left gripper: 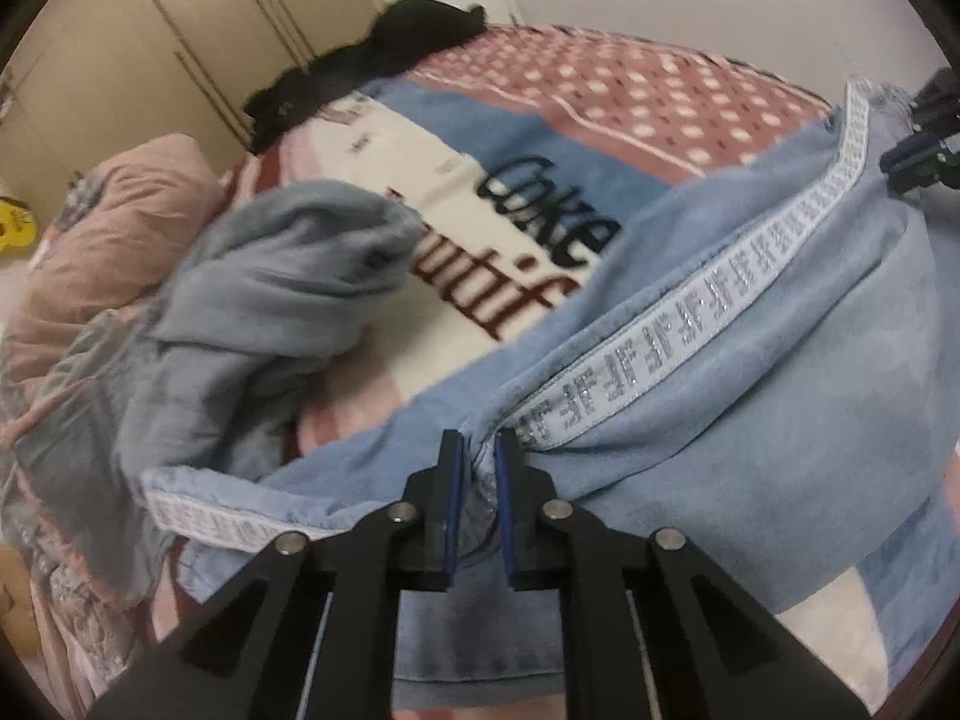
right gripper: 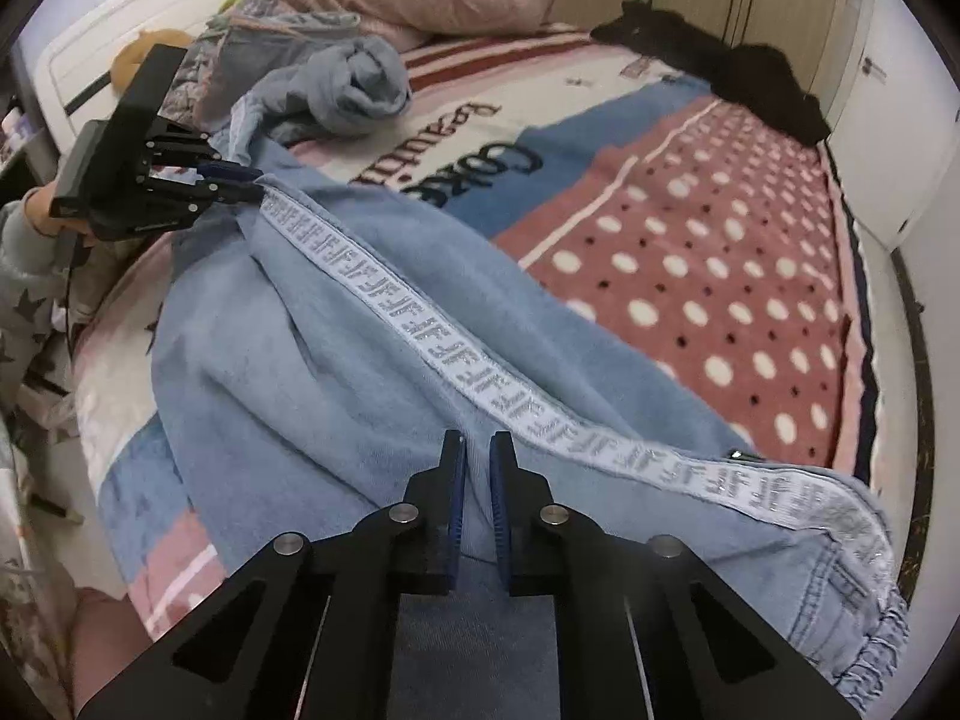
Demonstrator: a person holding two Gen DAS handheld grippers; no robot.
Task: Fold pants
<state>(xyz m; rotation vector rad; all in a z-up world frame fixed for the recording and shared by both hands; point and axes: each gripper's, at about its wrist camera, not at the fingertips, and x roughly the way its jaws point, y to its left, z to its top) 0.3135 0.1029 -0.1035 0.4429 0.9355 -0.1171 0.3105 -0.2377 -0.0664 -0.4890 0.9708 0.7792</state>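
Observed light blue pants [left gripper: 750,324] spread across a bed, over a blanket [left gripper: 630,96] patterned in pink with white dots, blue and cream panels, and dark lettering. Noted a white ribbon stripe [left gripper: 708,300] with silver lettering along the side seam, stretched between the two tools.

Left hand-held gripper [left gripper: 478,450]: closed on a bunched fold of the pants, at the near end of the stripe. Blue pads [left gripper: 457,504] pressed against denim from both sides, narrow gap filled with cloth. Seen in the right wrist view at far left [right gripper: 255,180], tips pinching the stripe's far end, cloth raised off the bed there.

Right hand-held gripper [right gripper: 478,450]: closed on a fold of the pants just left of the stripe. Cloth packed between the pads [right gripper: 457,498]. Seen in the left wrist view at upper right [left gripper: 900,165], tips touching the pants' edge beside the stripe's far end.

Recorded the pants hanging taut along the stripe between both grips, with the rest sagging down onto the blanket below. Elastic hem [right gripper: 864,654] gathered low, to the right of the right hand-held gripper.

Beyond the left hand-held gripper, up and to the left: a crumpled grey garment [left gripper: 270,300] on the blanket. Farther left, a pink pillow [left gripper: 144,192]. At the far edge of the bed, a black garment [left gripper: 384,54] lying against beige wardrobe doors [left gripper: 198,12].
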